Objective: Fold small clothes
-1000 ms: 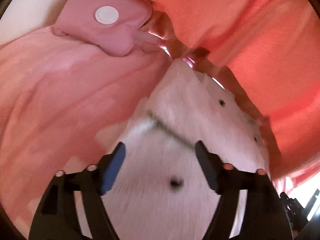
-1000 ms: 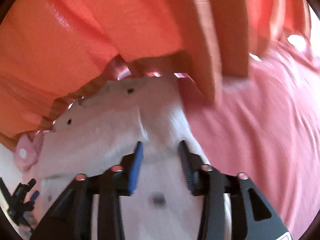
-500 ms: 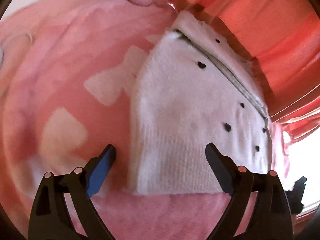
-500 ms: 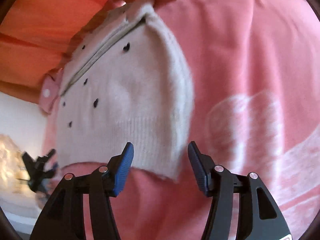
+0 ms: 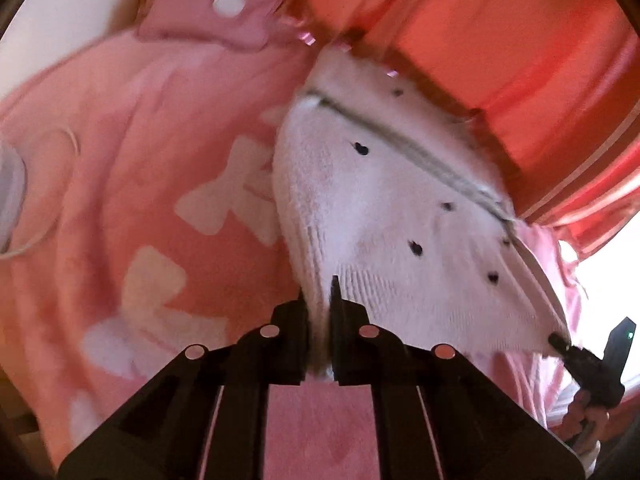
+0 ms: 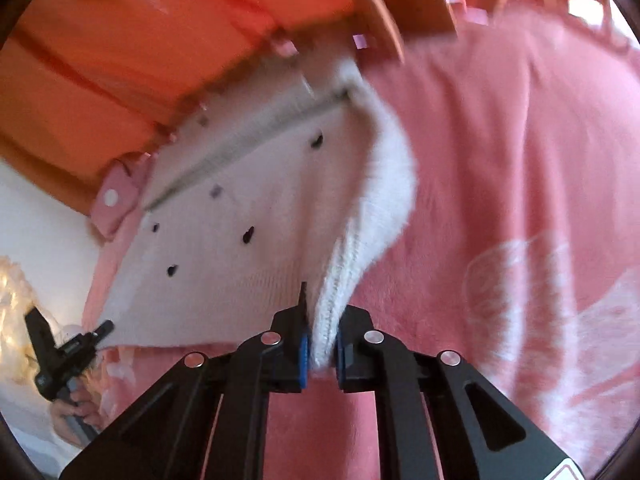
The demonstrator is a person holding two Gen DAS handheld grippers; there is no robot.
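White sweater (image 5: 404, 216), on pink blanket (image 5: 132, 152): partly folded. Left gripper (image 5: 319, 320), right gripper (image 6: 319, 344) each clamp a near hem corner; further fold pending.

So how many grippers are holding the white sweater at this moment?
2. The left gripper is shut on the near left corner of the white sweater, and the right gripper is shut on its near right corner.
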